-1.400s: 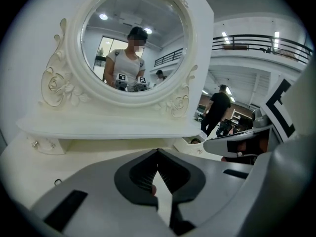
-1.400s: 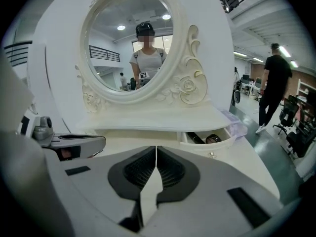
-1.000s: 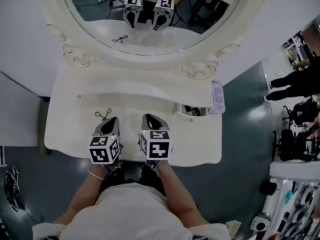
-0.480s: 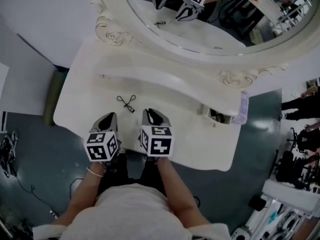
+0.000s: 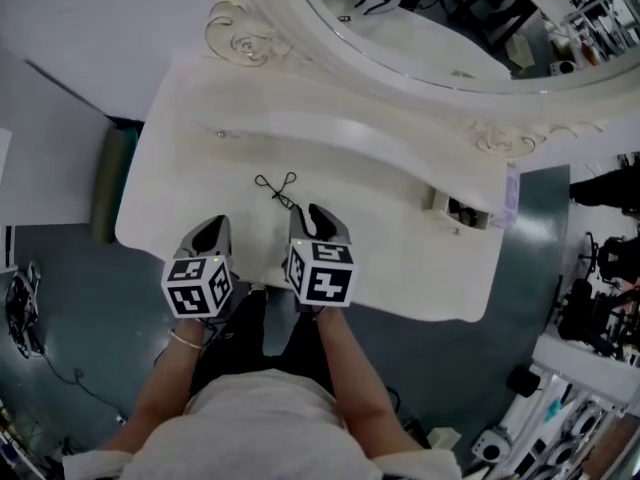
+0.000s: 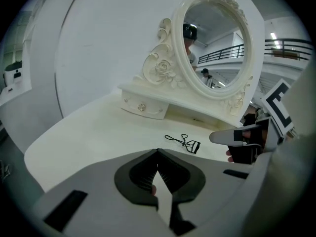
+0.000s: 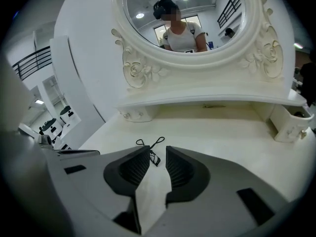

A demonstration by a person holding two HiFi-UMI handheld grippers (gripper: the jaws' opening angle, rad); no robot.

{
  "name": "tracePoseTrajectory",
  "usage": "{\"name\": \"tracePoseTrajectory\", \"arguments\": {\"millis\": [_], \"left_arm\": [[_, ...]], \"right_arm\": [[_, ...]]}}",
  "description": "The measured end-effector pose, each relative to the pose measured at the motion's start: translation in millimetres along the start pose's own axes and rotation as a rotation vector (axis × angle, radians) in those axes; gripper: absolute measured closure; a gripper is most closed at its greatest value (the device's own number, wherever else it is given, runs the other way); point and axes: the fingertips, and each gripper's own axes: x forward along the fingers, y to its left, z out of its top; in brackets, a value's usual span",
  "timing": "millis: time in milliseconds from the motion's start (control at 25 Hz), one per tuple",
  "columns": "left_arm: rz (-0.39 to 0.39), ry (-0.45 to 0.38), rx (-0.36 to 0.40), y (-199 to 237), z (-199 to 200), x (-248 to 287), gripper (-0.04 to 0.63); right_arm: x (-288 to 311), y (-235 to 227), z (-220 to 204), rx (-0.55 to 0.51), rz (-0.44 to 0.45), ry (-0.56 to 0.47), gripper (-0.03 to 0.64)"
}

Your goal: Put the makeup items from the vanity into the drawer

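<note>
- The white desk (image 5: 200, 148) fills the middle of your head view, and both of your tools hover over its front edge.
- The oval mirror (image 5: 440, 13), in a carved white frame, stands on a raised shelf along the back of the desk. Its glass reflects the two tools and the room behind you.
- Your right tool (image 5: 316, 211) is over the desk top, right of the left one, and points toward the mirror. Its jaws are opening and stand a narrow way apart, and the pads press on nothing. In the right gripper view (image 7: 157, 154) the near end of the eyelash curler shows in the gap at the tips. I can't tell for sure whether it lies between the jaws or just ahead of them.
- Your left tool (image 5: 208, 230) is over the front edge, well clear of the curler. In the left gripper view (image 6: 158, 157) its jaws are closed together with nothing between them.
- The drawer (image 5: 462, 211) under the right end of the shelf is pulled open, and something dark lies inside it. It is too small to identify.
- A closed drawer (image 6: 143, 107) with a round knob sits under the left end of the shelf.
- The eyelash curler (image 5: 278, 188), thin and black, lies flat on the desk top near the middle. It is just ahead of your right tool and well apart from the open drawer, its loop handles toward the mirror.
</note>
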Motion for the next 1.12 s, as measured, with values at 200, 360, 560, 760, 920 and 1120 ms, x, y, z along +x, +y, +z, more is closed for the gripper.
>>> {"name": "tracePoseTrajectory", "arguments": {"millis": [200, 360, 560, 760, 920, 1120], "left_arm": [[-0.038, 0.026, 0.022, 17, -4, 8, 0.592], [-0.058, 0.045, 0.030, 29, -6, 16, 0.592], [-0.076, 0.065, 0.018, 37, -12, 21, 0.592], [-0.109, 0.065, 0.007, 39, -8, 23, 0.592], [-0.123, 0.073, 0.001, 38, -7, 23, 0.592], [-0.131, 0.074, 0.007, 37, -6, 27, 0.592]], "right_arm": [[13, 9, -14, 0.036, -0.051, 0.002, 0.495], [24, 12, -21, 0.060, -0.095, 0.001, 0.460], [35, 11, -28, 0.070, -0.153, 0.002, 0.399], [47, 12, -25, 0.079, -0.218, -0.023, 0.379], [52, 14, -25, 0.065, -0.265, -0.009, 0.356], [59, 17, -23, 0.056, -0.304, 0.012, 0.351]]}}
